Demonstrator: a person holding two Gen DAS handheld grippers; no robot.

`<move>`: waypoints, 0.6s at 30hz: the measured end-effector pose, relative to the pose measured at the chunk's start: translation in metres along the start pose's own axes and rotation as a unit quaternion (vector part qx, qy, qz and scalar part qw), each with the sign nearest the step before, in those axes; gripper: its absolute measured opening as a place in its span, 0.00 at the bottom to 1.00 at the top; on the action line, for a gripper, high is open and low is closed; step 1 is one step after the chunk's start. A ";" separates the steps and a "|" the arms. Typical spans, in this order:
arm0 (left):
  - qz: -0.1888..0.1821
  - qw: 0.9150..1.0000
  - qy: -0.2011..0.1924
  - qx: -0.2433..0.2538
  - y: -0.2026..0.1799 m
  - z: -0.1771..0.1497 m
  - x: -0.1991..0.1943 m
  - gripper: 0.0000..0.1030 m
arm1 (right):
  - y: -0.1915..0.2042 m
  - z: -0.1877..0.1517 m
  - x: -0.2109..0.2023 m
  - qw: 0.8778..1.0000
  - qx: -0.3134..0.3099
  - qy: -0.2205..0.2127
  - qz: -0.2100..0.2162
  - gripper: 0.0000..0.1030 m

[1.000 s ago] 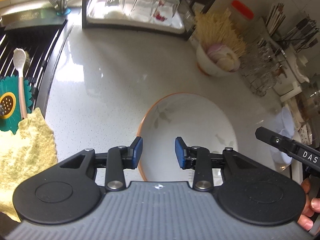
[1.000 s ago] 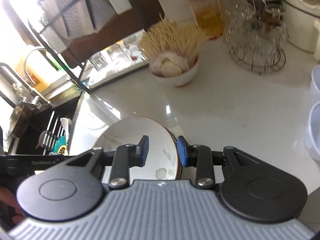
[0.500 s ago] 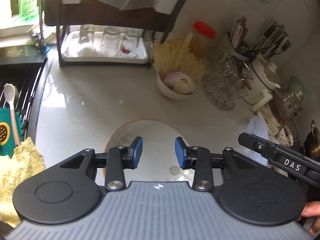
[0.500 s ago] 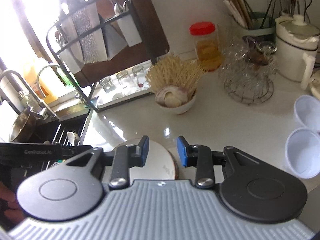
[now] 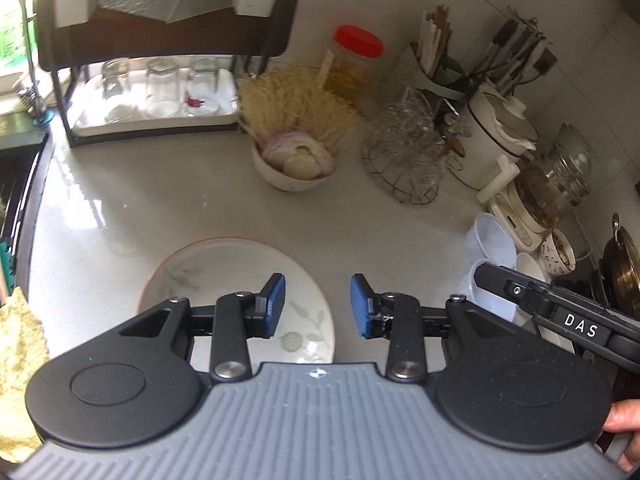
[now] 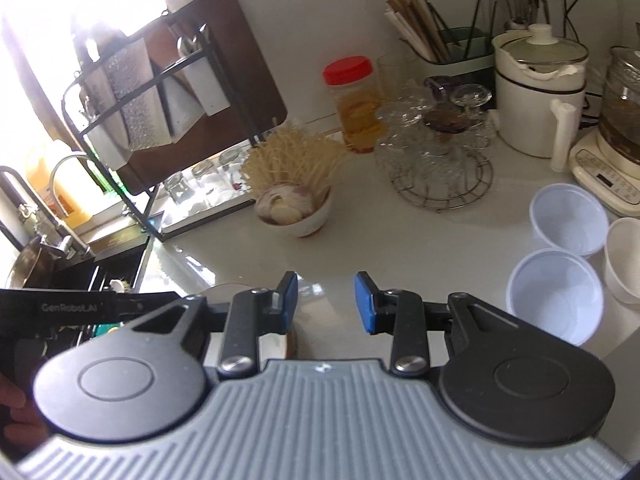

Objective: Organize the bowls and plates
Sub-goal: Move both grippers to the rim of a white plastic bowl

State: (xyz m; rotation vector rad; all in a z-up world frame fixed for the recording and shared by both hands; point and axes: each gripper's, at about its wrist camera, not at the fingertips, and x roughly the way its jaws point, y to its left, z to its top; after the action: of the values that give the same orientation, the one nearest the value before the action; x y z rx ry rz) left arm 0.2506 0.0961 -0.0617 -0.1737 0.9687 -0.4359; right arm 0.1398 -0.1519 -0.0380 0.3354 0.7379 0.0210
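A white plate (image 5: 224, 276) with an orange rim and leaf print lies on the white counter (image 5: 160, 200), partly under my left gripper (image 5: 318, 306), which is open and empty above its right side. My right gripper (image 6: 326, 302) is open and empty; only a sliver of the plate (image 6: 276, 346) shows beneath its left finger. Translucent plastic bowls (image 6: 554, 294) stand to the right, also in the left wrist view (image 5: 490, 240). A small white ceramic bowl (image 6: 624, 258) stands at the far right.
A bowl of onion and garlic (image 5: 296, 164) with dry noodles stands mid-counter. A wire rack of glasses (image 5: 412, 160), a red-lidded jar (image 5: 354, 64), appliances (image 6: 536, 88), a dish rack with glasses (image 5: 160, 92) and the sink (image 5: 16, 184) ring the counter.
Both grippers have risen and pulled back from the plate, which now looks smaller and lower in both views. Both stay open.
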 end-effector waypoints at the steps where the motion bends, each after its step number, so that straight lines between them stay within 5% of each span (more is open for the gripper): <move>1: -0.001 1.000 0.001 0.003 -0.005 0.000 0.002 0.39 | -0.004 0.000 -0.001 1.000 0.002 -0.001 -0.002 0.34; 13: -0.023 0.999 0.024 0.030 -0.068 0.000 0.041 0.45 | -0.075 -0.004 -0.020 0.998 0.057 -0.018 -0.029 0.35; 18: -0.050 0.997 0.040 0.041 -0.099 -0.002 0.068 0.52 | -0.114 -0.010 -0.030 0.994 0.093 -0.028 -0.048 0.64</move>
State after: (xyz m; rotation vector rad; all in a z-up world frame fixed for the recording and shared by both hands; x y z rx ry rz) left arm 0.2543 -0.0221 -0.0812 -0.1302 1.0221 -0.5768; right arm 0.0997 -0.2604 -0.0605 0.4761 0.7015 -0.1481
